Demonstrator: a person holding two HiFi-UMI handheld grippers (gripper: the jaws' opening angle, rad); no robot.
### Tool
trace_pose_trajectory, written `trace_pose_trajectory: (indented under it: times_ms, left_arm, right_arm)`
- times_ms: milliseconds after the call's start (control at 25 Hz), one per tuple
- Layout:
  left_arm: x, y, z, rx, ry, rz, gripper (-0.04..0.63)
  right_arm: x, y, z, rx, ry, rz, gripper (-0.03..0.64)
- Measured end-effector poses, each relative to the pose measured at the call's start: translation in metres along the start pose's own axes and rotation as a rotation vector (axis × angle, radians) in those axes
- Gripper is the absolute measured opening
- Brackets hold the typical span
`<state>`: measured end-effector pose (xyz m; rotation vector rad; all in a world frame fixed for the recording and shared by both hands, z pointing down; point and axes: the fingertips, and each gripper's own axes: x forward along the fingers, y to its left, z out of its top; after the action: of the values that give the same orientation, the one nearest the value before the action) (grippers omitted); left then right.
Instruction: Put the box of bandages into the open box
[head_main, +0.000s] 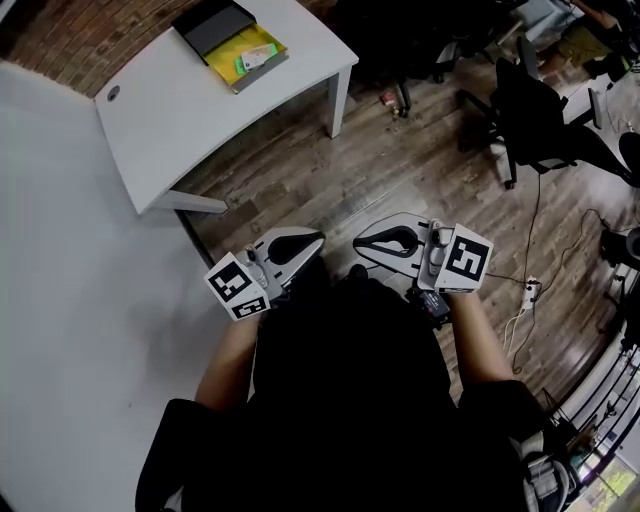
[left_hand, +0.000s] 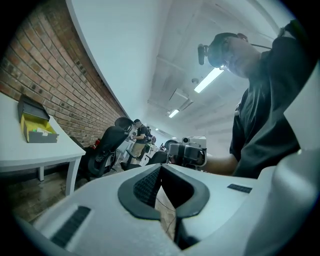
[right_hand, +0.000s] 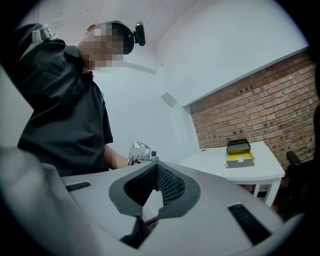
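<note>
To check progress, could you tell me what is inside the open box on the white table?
Inside the yellow-lined open box lies a small green-and-white packet, likely the bandages. Anything beneath it or under the black lid is covered.

We are looking at the open box (head_main: 228, 42) sitting on the far part of the white table (head_main: 200, 110), close to its edge and turned at a slant to us. Its dark lid (head_main: 213, 24) is folded back, standing up behind the tray in the right gripper view, and its yellow tray (head_main: 236, 48) is facing upward. We are seeing the box of bandages (head_main: 257, 58), small, green and white, lying flat inside that yellow tray toward its right end.
</note>
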<state>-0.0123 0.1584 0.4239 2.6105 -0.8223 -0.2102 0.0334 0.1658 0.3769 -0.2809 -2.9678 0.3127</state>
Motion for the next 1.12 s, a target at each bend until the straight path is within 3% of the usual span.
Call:
trace_pose_trajectory:
  times_ms: [560, 1120]
  left_arm:
    - [0.032, -0.066, -0.020, 0.052, 0.014, 0.073, 0.017]
    - [0.054, -0.093, -0.038, 0.065, 0.031, 0.082, 0.017]
  right_arm:
    - [-0.068, 0.050, -0.023, 0.012, -0.046, 0.034, 0.006]
    - [-0.108, 0.068, -0.034, -0.005, -0.065, 0.022, 0.006]
